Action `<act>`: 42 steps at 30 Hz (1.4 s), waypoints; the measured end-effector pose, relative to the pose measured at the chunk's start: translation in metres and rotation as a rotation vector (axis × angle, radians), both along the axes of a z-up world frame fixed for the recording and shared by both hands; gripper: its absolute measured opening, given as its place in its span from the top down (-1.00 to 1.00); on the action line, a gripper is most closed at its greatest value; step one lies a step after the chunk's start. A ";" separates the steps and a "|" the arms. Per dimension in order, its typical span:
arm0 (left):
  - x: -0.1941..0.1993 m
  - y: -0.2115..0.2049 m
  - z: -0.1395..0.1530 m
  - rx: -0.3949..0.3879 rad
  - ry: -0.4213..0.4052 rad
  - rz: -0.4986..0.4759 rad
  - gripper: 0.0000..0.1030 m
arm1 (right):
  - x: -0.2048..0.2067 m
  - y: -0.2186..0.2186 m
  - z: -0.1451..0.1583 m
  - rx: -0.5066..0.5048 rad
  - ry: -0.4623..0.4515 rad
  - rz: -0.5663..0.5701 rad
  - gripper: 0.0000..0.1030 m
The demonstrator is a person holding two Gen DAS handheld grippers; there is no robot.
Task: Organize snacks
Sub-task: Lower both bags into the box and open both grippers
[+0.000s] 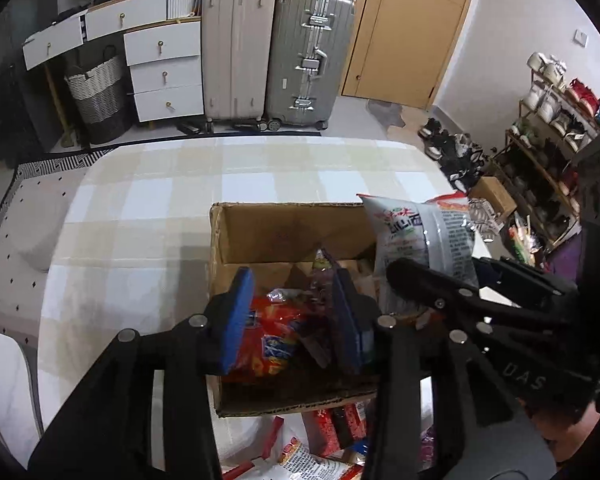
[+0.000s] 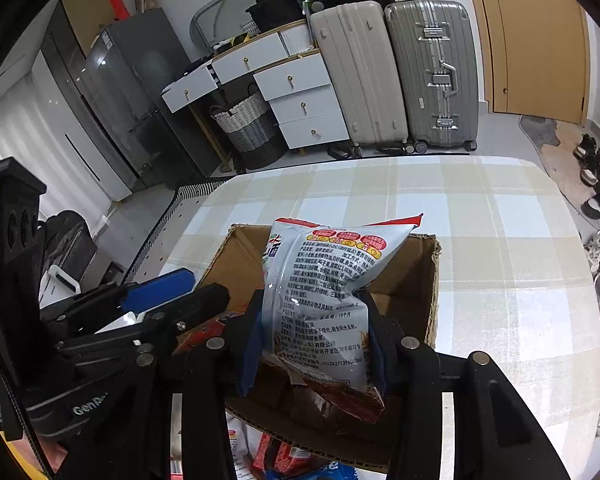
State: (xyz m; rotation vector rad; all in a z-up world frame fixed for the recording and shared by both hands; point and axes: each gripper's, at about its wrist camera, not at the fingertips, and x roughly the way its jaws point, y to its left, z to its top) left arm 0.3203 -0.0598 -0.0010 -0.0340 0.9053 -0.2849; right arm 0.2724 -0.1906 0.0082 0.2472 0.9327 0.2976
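An open cardboard box (image 1: 292, 232) (image 2: 404, 280) stands on the checked tablecloth (image 1: 160, 220) (image 2: 500, 260). My left gripper (image 1: 292, 320) (image 2: 188, 292) reaches down into the box. Its blue pads (image 1: 240, 320) stand apart, to either side of a red snack packet (image 1: 272, 344) and a dark packet (image 1: 320, 292) that rest in the box. My right gripper (image 2: 314, 336) (image 1: 448, 276) is shut on a white noodle packet (image 2: 324, 280) (image 1: 420, 236). It holds the packet upright over the box's right side.
More snack packets (image 1: 332, 428) (image 2: 284, 456) lie on the table in front of the box, at the near edge. Beyond the table stand two suitcases (image 1: 276, 52), white drawers (image 1: 164, 72) and a basket. A shoe rack (image 1: 552, 128) is at the right.
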 end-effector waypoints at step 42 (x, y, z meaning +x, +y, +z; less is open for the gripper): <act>-0.194 0.037 0.098 0.051 -0.231 0.072 -0.55 | -0.138 0.017 0.113 -0.088 -0.238 0.009 0.02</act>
